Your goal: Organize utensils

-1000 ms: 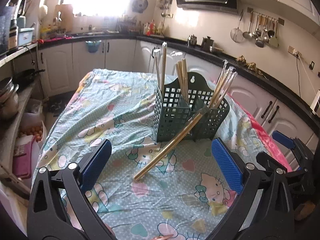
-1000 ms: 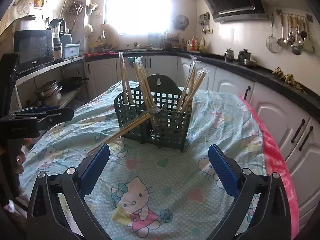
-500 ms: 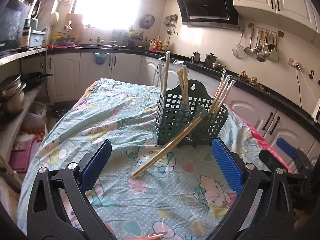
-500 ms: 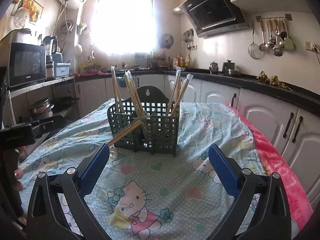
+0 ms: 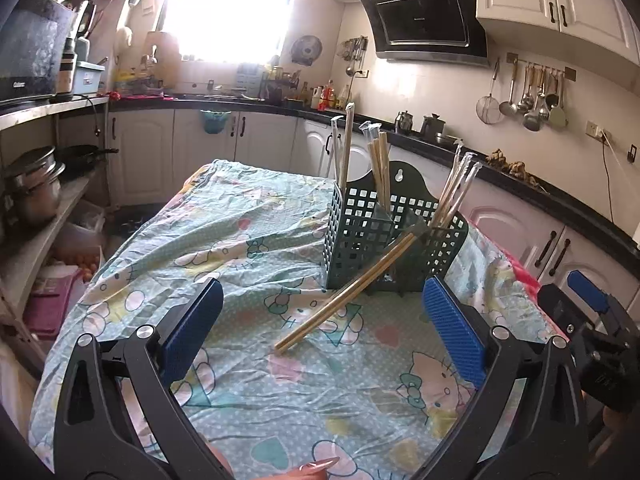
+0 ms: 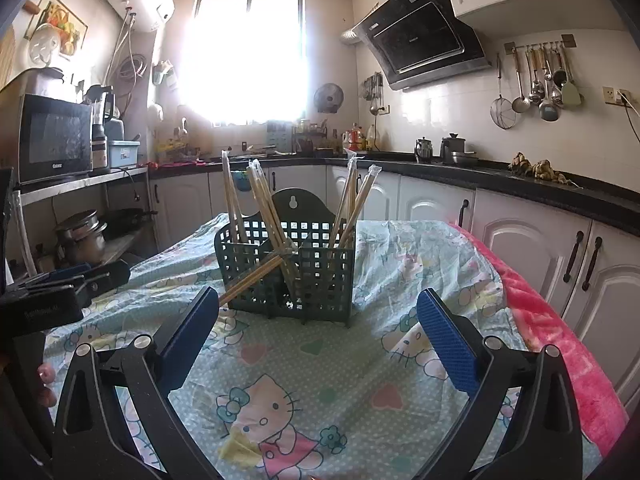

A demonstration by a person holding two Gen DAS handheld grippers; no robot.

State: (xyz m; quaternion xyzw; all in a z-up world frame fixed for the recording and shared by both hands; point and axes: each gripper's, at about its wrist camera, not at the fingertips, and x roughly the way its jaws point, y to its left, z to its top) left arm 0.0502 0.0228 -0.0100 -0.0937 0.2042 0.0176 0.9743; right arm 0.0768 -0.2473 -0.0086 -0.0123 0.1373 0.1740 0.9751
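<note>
- Nearest to me, the left tool (image 5: 318, 324) is hovering low over the desk with its blue-padded fingers (image 5: 192, 330) spread wide apart, gripping nothing and touching nothing.
- The right tool (image 6: 318, 330) is hanging beside it, likewise gaping fully and empty; from the left camera only its black body is showing at the right edge.
- Under both, the pale green cartoon-cat printed cloth (image 6: 304, 364) is covering the desk in loose wrinkles, with a pink blanket (image 6: 560, 340) running along its right edge.
- Just beyond the left tool, one pair of pale wooden chopsticks in a clear sleeve (image 5: 344, 292) is lying slanted, its near end resting on the cloth and its far end propped against the front wall of the holder.
- Behind that, the dark green plastic lattice utensil holder (image 5: 384, 240) is standing upright near the middle of the desk, with more sleeved chopsticks (image 6: 264, 204) standing in its compartments.
- To my eye this stray pair is the step in hand: the left tool is sitting closer, and pinching across the pair partway up, where it is clear of the cloth, would avoid snagging fabric.
- Lifting it to upright before lowering it into a compartment looks wise, since the light holder could tip or slide if pushed.
</note>
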